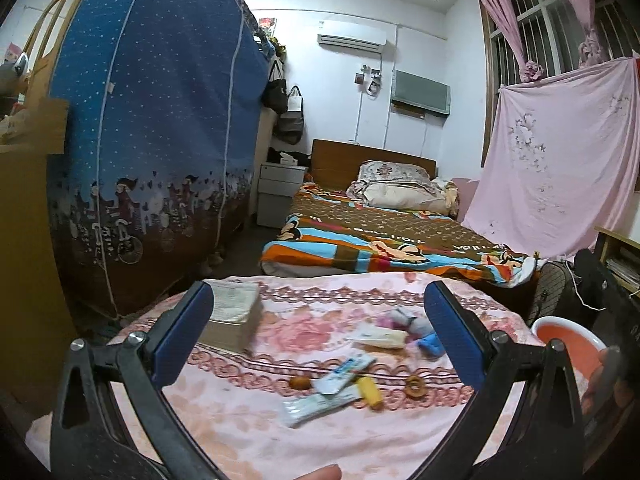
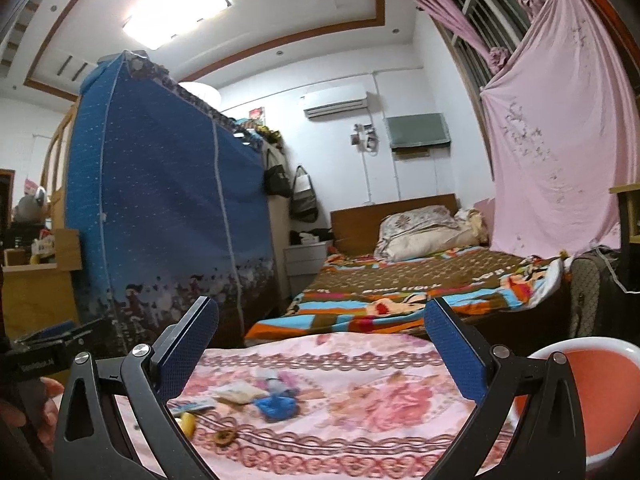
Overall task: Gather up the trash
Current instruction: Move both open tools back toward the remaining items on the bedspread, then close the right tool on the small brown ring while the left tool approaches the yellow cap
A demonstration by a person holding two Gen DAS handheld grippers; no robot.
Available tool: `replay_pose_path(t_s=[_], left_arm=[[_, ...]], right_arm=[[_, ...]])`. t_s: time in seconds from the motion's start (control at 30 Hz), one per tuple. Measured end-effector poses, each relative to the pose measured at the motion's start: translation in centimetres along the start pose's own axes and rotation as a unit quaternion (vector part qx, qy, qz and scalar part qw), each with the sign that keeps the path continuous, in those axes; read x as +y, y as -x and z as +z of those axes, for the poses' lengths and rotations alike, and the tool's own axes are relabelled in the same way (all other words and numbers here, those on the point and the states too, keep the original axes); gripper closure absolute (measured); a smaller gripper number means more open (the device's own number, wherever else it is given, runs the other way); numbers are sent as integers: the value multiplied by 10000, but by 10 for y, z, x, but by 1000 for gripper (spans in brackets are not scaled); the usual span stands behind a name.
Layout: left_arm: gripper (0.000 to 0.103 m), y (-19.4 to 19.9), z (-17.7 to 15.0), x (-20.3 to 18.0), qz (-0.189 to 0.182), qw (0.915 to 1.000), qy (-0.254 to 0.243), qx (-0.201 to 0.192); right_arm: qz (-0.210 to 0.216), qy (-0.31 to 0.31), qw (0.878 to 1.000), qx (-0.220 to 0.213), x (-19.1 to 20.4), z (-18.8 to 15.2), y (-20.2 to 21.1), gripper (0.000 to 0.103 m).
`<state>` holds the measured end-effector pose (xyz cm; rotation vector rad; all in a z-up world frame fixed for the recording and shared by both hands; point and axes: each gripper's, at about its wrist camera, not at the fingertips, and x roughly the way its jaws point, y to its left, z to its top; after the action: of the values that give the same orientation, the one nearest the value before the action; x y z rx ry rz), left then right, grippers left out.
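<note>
Trash lies on a table covered by a pink floral cloth (image 1: 248,432): white and blue wrappers (image 1: 320,398), a yellow piece (image 1: 370,392), a small brown fruit (image 1: 300,383), a brown ring-shaped scrap (image 1: 416,385), a flat pale packet (image 1: 378,336), and crumpled blue and purple scraps (image 1: 430,346). My left gripper (image 1: 320,328) is open and empty above them. My right gripper (image 2: 322,350) is open and empty over the cloth (image 2: 360,432); the blue scrap (image 2: 276,406) and yellow piece (image 2: 187,424) lie low left in its view.
An orange bowl with a white rim (image 1: 572,344) stands at the table's right edge, also in the right wrist view (image 2: 600,396). A thick book (image 1: 234,316) lies at the far left of the table. A bed (image 1: 392,240) and a blue fabric wardrobe (image 1: 152,140) stand beyond.
</note>
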<state>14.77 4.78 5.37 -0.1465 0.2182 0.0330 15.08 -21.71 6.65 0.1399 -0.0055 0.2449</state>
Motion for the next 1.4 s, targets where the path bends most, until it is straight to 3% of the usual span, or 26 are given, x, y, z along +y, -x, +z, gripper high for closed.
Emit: replay_pose_path(t_s=[0.17, 0.27, 0.53, 0.73, 0.9, 1.13, 1.4], left_arm=[[14, -4, -5, 14, -71, 9999, -23, 83], [22, -8, -12, 16, -192, 9995, -73, 241], [58, -26, -22, 6, -671, 9934, -226, 898], [83, -46, -30, -7, -1005, 9815, -280, 1608], [90, -61, -42, -16, -1172, 9685, -315, 2176], [91, -80, -52, -23, -1337, 9502, -152, 2809], [102, -88, -56, -25, -1087, 9460, -147, 3050]], right_arm=[[245, 198, 9989, 348, 18, -6, -18, 0], [404, 358, 9968, 596, 26, -11, -28, 4], [827, 708, 9769, 1841, 41, -33, -62, 41], [1024, 834, 9556, 2635, 47, -50, -78, 65], [1128, 836, 9435, 3003, 48, -60, -86, 68], [1118, 667, 9340, 3327, 44, -66, -97, 68], [1166, 658, 9276, 3489, 45, -70, -101, 68]])
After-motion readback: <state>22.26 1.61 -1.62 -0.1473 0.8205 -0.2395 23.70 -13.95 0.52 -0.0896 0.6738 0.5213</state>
